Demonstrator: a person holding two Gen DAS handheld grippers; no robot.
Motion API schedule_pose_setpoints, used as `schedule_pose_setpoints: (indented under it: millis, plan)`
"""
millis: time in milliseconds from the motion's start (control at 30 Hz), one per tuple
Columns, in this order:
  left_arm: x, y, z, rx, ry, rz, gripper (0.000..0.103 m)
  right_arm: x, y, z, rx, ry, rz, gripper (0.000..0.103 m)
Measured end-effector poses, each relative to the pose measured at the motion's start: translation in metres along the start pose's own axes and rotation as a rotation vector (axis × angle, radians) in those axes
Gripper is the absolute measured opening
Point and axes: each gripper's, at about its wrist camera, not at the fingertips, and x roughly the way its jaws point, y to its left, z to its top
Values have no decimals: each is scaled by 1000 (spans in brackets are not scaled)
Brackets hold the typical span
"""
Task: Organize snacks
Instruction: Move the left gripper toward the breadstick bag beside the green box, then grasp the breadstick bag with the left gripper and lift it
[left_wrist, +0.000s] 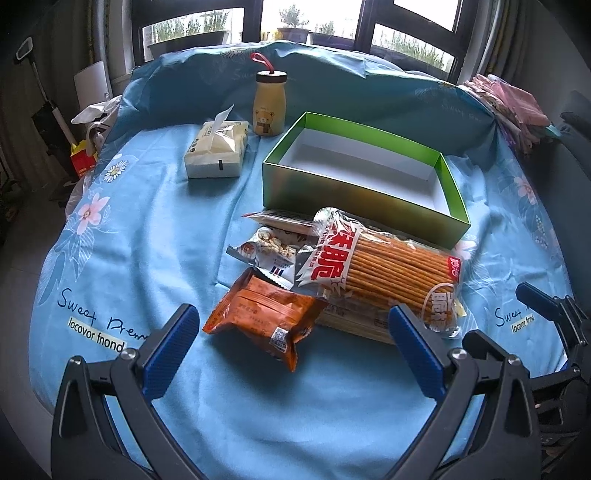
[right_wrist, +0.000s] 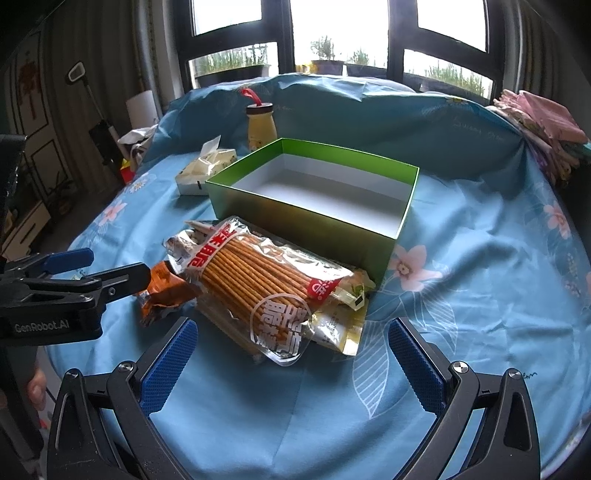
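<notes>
Snacks (left_wrist: 332, 280) sit at six o'clock of my green box (left_wrist: 354, 162); both grippers (left_wrist: 295, 332) (right_wrist: 291, 343) gape, so I grab slowly.

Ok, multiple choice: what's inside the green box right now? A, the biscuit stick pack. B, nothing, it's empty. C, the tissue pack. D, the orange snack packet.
B: the green box shows only its bare white floor in both views, while the biscuit stick pack and orange snack packet lie on the blue cloth in front of it and the tissue pack sits off to its side.
</notes>
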Motion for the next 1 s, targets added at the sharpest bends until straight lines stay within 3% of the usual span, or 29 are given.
schedule_pose_setpoints:
  millis: [767,833,967,1000]
  plan:
    - [6,-2,1,7,10,-9,103,3,1,2,2,4,6,103]
    - [8,2,2,-7,19,-52,103,4,1,2,6,5,10,103]
    - [18,21,5,-86,61,-239,103,7,-2,-2,39,10,43,103]
    - [19,24,6,-91,54,-247,103,9,-3,-3,53,14,56,103]
